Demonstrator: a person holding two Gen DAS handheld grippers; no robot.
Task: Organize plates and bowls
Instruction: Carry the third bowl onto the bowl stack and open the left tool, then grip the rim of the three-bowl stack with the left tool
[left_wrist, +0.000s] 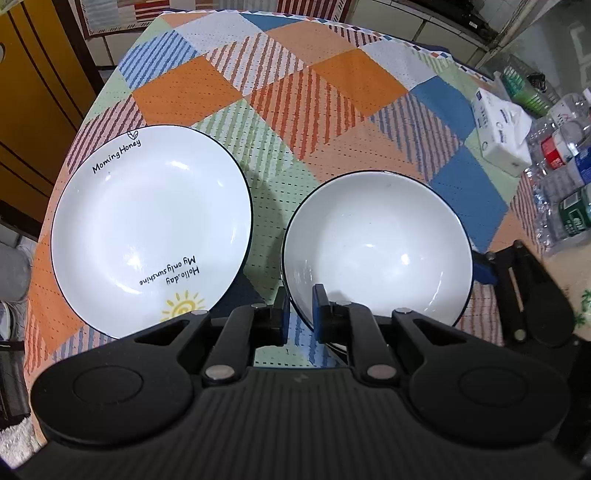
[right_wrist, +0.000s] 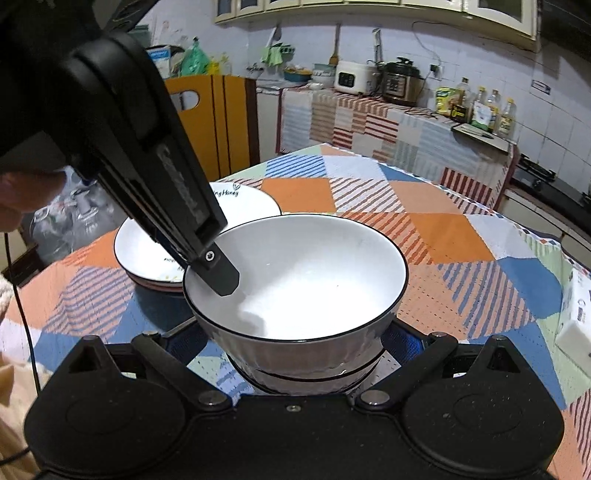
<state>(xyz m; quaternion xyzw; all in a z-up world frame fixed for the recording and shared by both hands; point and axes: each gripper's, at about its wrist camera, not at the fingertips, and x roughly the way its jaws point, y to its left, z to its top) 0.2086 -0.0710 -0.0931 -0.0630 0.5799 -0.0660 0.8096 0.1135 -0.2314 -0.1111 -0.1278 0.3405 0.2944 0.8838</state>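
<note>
Bowl (left_wrist: 376, 247), right of the plate (left_wrist: 151, 229) on the table (left_wrist: 295, 92), is pinched at its near-left rim by the closed left gripper (left_wrist: 301, 314), while the right gripper (right_wrist: 295, 332) brackets its base, jaws spread, apparently steadying placement.

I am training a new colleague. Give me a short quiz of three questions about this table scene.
1. True or false: the left gripper pinches the rim of the bowl.
2. Which thing lies on the tablecloth beyond the bowl? A tissue pack; B kettle; C spoon.
3. Fill in: the yellow sun is drawn on the ____.
Key: 1 true; 2 A; 3 plate.
</note>
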